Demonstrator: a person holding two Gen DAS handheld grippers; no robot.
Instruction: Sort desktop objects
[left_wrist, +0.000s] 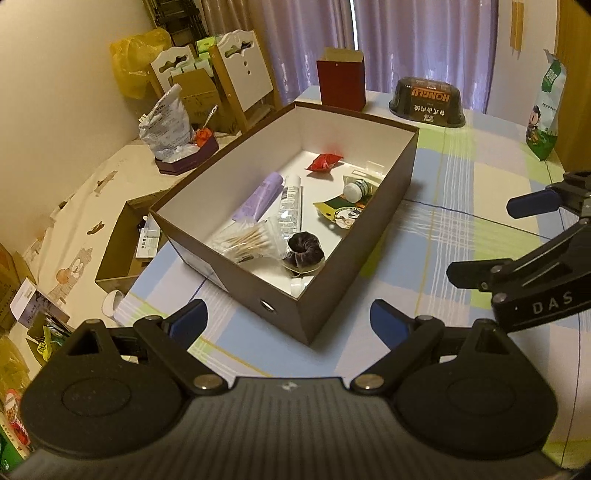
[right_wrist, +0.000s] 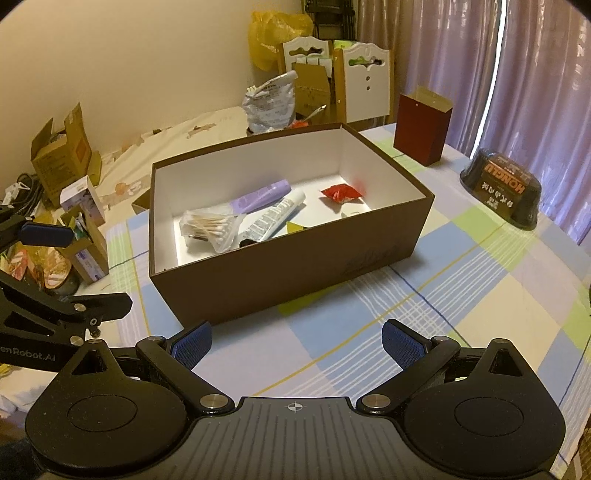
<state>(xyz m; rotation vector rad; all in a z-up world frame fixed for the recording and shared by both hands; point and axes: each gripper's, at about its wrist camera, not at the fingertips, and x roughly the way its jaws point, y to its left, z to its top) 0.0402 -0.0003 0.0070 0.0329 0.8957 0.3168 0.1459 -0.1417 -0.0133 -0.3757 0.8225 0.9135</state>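
The brown box (left_wrist: 354, 236) is set on the checked cloth (right_wrist: 461, 295), near the table's left edge; its top is open; a purple tube (left_wrist: 258, 197), a white tube (left_wrist: 290, 206), cotton swabs (right_wrist: 210, 227), a red packet (right_wrist: 340, 194) and a dark hair tie (left_wrist: 306, 251) are seen inside. The left gripper (left_wrist: 288, 319) and the right gripper (right_wrist: 296, 343) are held just before the box walls, jaws spread wide, nothing held; bare cloth is seen to the right.

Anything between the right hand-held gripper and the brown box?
Nothing: in the right wrist view, only bare checked tablecloth lies between the open right hand-held gripper and the brown box.
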